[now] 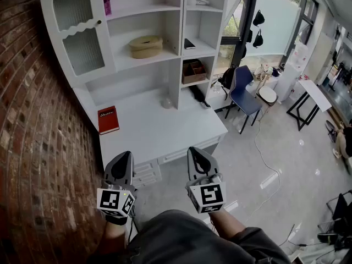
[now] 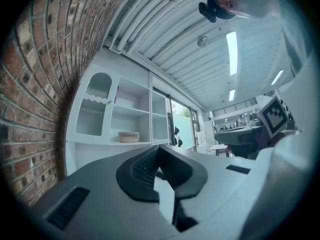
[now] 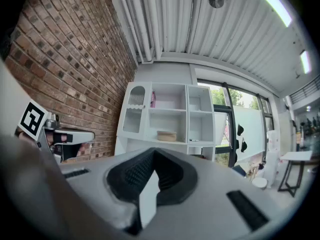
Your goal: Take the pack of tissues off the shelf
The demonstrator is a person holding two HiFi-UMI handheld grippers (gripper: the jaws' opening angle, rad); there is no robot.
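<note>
— What have your tongs got hold of?
— Nothing. My left tongs (image 1: 124, 156) are pressed together with nothing between them, and so are my right tongs (image 1: 197, 153). I hold both low and close to my body, tips aimed at the white shelf unit (image 1: 176, 48). I'd say that's because the reach hasn't begun.

— Going left to right, what lies ahead of them?
— A brick wall (image 1: 33, 120) runs out to the left of my left tongs. Just beyond the left tips, a red book (image 1: 108, 120) lies flat on the desk top (image 1: 159, 131). Well beyond and above both pairs, roughly in line between them, a tan oval pack (image 1: 146, 46) sits alone on the middle shelf. I take that for the pack of tissues. It sits toward the shelf's front with room on either side, so I judge tongs could close on it from the front. Ahead and right of my right tongs a brown box (image 1: 193, 71) fills a lower cubby, and a blue chair (image 1: 242, 90) stands farther right.

— Any writing?
— There's white script on the book's cover, too small to read. The marker cubes (image 1: 116, 201) on my tongs carry only black-and-white squares. I can make out nothing on the pack.
</note>
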